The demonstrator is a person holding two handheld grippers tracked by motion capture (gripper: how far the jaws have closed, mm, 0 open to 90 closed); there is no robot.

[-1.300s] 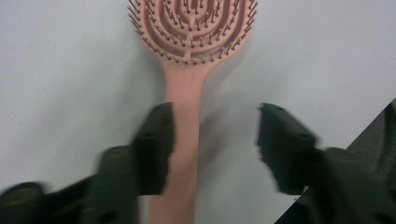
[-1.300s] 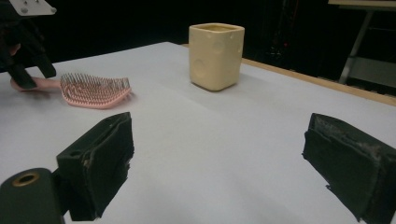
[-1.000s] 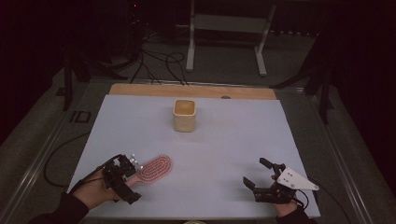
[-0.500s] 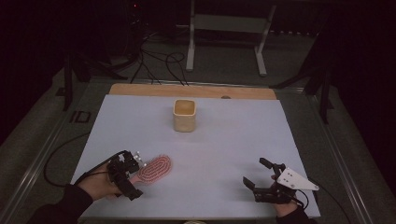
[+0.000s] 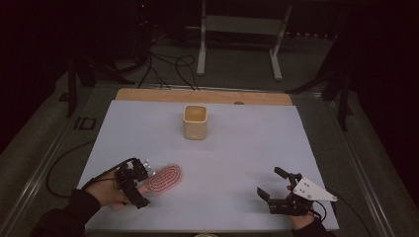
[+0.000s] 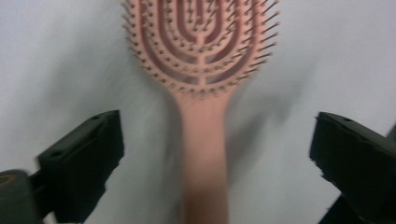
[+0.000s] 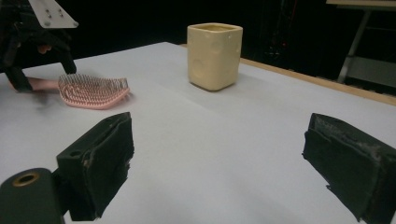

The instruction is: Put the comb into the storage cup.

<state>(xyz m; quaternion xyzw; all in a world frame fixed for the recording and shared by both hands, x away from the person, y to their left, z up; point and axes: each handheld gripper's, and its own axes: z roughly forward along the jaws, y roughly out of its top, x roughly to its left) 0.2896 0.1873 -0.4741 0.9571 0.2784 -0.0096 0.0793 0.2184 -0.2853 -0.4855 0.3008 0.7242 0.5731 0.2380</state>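
One brush, one cup, two grippers on a white table.
A single pink hairbrush [image 5: 162, 178] lies near the left edge; a single cream square cup [image 5: 194, 121] stands farther back, mid-table. Two handheld grippers are counted: the left gripper [image 5: 137, 183] by the brush and the right gripper [image 5: 274, 183] at the near right, each held in one hand.

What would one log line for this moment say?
left gripper: open, straddling pink hairbrush handle | right gripper: open, idle | yellow cup: upright, untouched
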